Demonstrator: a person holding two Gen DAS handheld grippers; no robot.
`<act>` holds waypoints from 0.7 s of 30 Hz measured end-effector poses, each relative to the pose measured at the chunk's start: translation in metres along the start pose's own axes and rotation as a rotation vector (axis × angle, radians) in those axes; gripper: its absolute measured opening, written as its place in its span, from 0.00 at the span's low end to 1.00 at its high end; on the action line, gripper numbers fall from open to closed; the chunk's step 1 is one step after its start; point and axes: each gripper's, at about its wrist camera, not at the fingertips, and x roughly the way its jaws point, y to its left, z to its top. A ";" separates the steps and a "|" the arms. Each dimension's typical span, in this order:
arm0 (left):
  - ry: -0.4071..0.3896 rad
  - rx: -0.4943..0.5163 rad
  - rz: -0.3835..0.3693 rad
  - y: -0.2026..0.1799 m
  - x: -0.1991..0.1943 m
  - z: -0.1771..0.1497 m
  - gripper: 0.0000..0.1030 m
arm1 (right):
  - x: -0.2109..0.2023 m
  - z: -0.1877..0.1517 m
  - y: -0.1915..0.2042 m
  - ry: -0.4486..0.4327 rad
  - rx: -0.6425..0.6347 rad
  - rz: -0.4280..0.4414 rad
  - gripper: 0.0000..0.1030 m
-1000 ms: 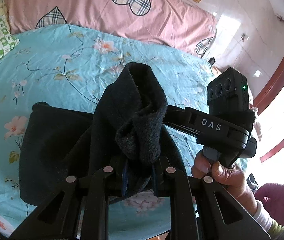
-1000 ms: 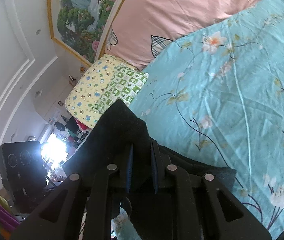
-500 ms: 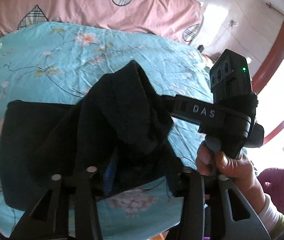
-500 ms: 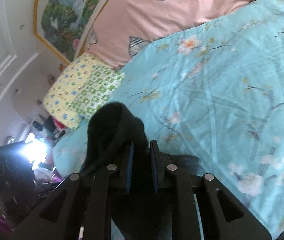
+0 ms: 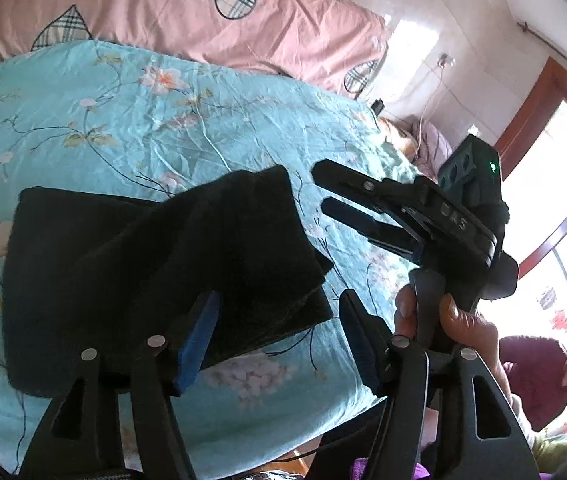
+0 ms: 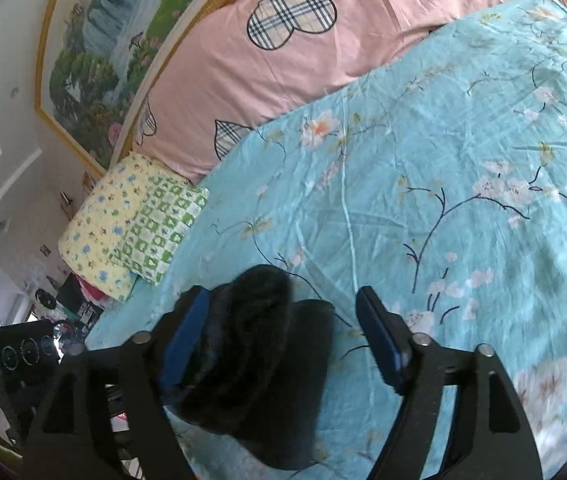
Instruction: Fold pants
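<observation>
- Both hand-held grippers have let go since a second ago: then each was pinched on a raised fold of black cloth, and now the pads stand wide apart and the cloth has dropped onto the bed.
- Left hand-held gripper point(image 5: 279, 330): spread wide, holding nothing; its blue left pad point(image 5: 197, 340) sits against the near edge of the pants, the other pad is off the cloth over the sheet.
- Right hand-held gripper point(image 6: 283, 336): also spread wide and empty; a rolled lip of the fabric lies between its pads, close to the left one. In the left wrist view this gripper point(image 5: 325, 196) hovers just beside the right edge of the pile, held by the person's right hand point(image 5: 443, 320).
- Black pants point(image 5: 143, 272): lying in a folded stack on the turquoise floral bedsheet point(image 5: 163, 128), the top layer skewed and not squared with the layer beneath.
- Farther off: pink quilt with plaid hearts point(image 5: 203, 12) at the head of the bed, a yellow-and-green pillow point(image 6: 131, 220) to one side.
- Step in hand, as I judge it: releasing after a fold laid over.
- Next move likely calls for pulling clear of the cloth, then pinching an edge to square the stack or fold again.
</observation>
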 end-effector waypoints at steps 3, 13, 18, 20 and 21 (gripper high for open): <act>-0.023 -0.022 0.007 0.007 -0.011 0.001 0.63 | -0.002 0.000 0.017 -0.009 -0.040 -0.025 0.82; -0.070 -0.117 0.058 0.045 -0.035 0.003 0.65 | 0.001 -0.005 0.061 -0.008 -0.149 -0.127 0.87; -0.104 -0.163 0.084 0.065 -0.048 0.004 0.67 | 0.004 -0.010 0.073 -0.002 -0.183 -0.172 0.89; -0.116 -0.179 0.096 0.074 -0.052 0.004 0.69 | 0.006 -0.012 0.074 0.002 -0.184 -0.194 0.90; -0.121 -0.188 0.104 0.078 -0.054 0.005 0.69 | 0.006 -0.012 0.074 0.002 -0.182 -0.201 0.90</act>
